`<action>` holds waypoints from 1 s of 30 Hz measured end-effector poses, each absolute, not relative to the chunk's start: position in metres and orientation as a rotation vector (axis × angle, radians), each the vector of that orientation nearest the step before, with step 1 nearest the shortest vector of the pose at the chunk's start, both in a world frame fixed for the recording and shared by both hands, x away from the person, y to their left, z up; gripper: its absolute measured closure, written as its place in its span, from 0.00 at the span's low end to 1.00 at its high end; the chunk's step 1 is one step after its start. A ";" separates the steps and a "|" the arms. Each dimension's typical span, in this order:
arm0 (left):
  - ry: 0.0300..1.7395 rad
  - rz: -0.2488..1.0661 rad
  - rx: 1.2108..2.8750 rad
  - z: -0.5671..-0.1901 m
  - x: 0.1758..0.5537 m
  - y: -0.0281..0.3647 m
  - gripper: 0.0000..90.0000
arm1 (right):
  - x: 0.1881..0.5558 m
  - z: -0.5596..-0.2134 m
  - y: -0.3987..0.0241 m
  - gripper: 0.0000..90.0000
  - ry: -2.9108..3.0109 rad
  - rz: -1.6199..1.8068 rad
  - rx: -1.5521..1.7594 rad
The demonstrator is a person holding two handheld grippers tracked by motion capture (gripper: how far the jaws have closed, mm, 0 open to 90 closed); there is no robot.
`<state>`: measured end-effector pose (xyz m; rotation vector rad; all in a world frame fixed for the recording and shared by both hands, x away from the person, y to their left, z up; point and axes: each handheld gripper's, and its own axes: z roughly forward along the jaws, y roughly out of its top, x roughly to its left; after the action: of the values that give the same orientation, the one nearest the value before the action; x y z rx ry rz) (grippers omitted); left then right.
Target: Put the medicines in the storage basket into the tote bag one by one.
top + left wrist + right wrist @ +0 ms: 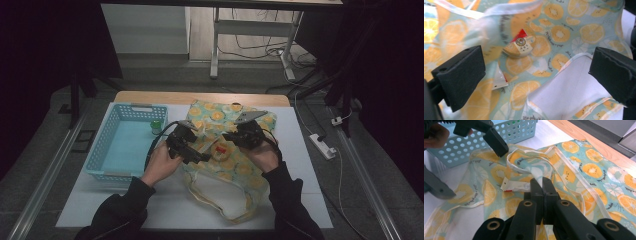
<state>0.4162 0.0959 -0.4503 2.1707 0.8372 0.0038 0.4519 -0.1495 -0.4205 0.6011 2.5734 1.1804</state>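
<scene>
The work in hand looks like loading small things into a fruit-print cloth bag (227, 160) that lies on the white counter (305, 170), its pale-lined mouth toward 6 o'clock and its long axis running from 12 to 6 in the high view.

The right gripper (542, 185) has its jaws pressed together on a white-edged fold of the bag's rim, lifting that strip clear of the cloth below.

The left gripper (536, 75) stands with its jaws wide apart and nothing between the pads; it hangs just above the bag's middle.

A small red-and-white packet (520, 46) lies on the printed cloth straight ahead of the left gripper, at about 12 o'clock between its jaws in the left gripper view, with a flatter white sachet (499, 81) nearer, beside the left-hand pad. In the high view the packet (220, 149) sits between the two grippers, nearer the left one.

The light blue basket (107, 145) stands at 9 o'clock from the bag, a small green thing (156, 125) in its far right corner.

My judgement: the next move turns on the packet lying directly ahead of and below the open left gripper, while the right hand keeps the rim raised, so the left is the one placed to act
</scene>
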 end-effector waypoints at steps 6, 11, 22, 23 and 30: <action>0.849 -0.014 2.126 -0.450 0.416 0.114 0.00 | 0.452 -0.420 -0.149 0.99 2.574 1.180 0.601; 0.867 0.007 2.114 -0.450 0.413 0.128 0.00 | 0.451 -0.421 -0.149 0.99 2.575 1.179 0.602; 0.933 0.111 2.119 -0.448 0.408 0.166 0.00 | 0.452 -0.421 -0.148 0.99 2.577 1.176 0.599; 0.943 0.121 2.117 -0.448 0.408 0.170 0.00 | 0.452 -0.421 -0.148 0.99 2.577 1.176 0.599; 1.020 0.196 2.082 -0.445 0.408 0.195 0.00 | 0.452 -0.422 -0.148 0.99 2.580 1.173 0.600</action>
<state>0.4078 0.1955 -0.4446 2.0821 1.0203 0.1958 0.4518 -0.1476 -0.4224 0.5998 2.5805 1.1731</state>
